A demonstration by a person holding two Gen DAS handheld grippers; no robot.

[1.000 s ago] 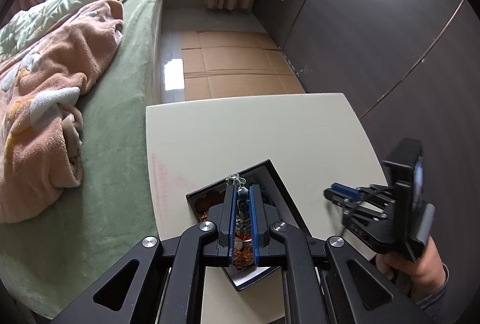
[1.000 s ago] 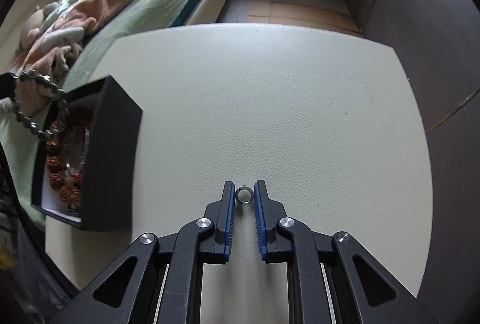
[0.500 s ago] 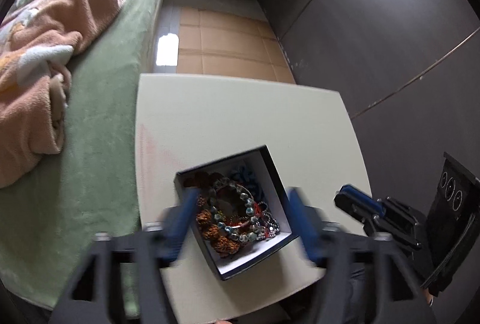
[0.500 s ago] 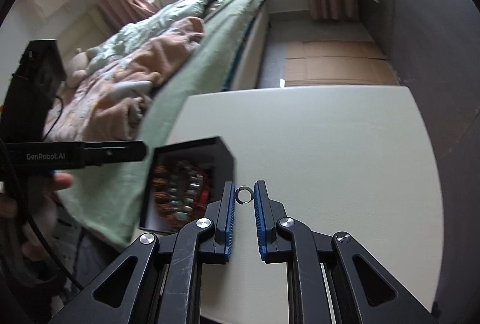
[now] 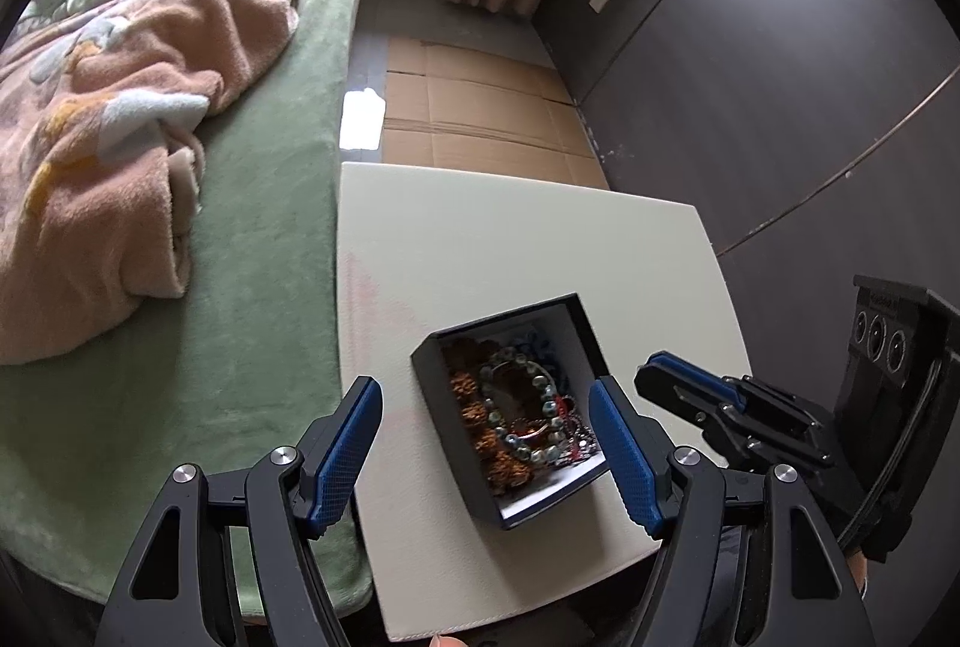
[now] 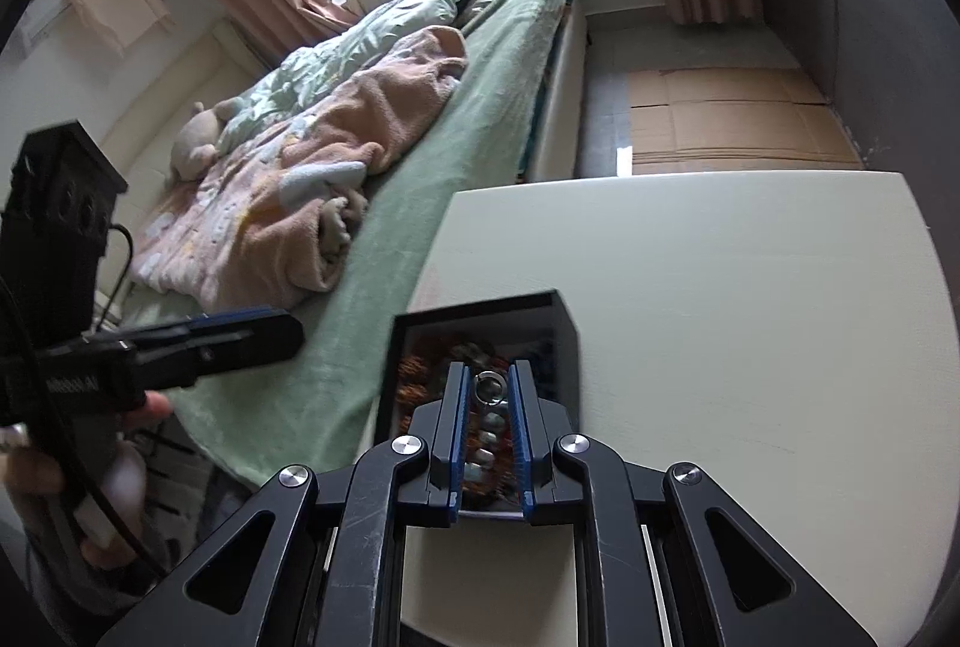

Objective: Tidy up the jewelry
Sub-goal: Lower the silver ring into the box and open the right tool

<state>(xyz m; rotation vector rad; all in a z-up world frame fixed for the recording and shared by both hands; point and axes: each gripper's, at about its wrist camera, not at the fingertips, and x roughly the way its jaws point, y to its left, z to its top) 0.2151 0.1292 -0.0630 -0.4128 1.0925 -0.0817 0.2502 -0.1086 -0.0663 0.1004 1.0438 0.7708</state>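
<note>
1. We hold a small metal ring [image 6: 489, 388] pinched by its rim between the narrow blue fingers of the right gripper [image 6: 487, 395], directly above the open black box [image 6: 564, 329] on the near left part of the white table [image 6: 750, 299].
2. Our left gripper [image 5: 486, 449] hangs over the same box [image 5: 432, 389] with its fingers spread wide and empty, the box framed between them.
3. Inside the box, a pale bead bracelet [image 5: 516, 407] lies on top of brown seed beads [image 5: 474, 407], with darker beads at about 12 o'clock in the tray.
4. The ring looks light, hard and slick; we judge that a rim pinch is the only sound hold and that it could bounce or roll once let go.
5. The bracelets look limp and liable to tangle, best taken by a single strand.
6. At 9 o'clock from the table runs the green bed [image 5: 270, 227] with a pink blanket [image 5: 120, 107]; flattened cardboard [image 5: 480, 107] covers the floor at 12 o'clock.
7. Nothing lies between ring and box; the two grippers merely crowd one another.
</note>
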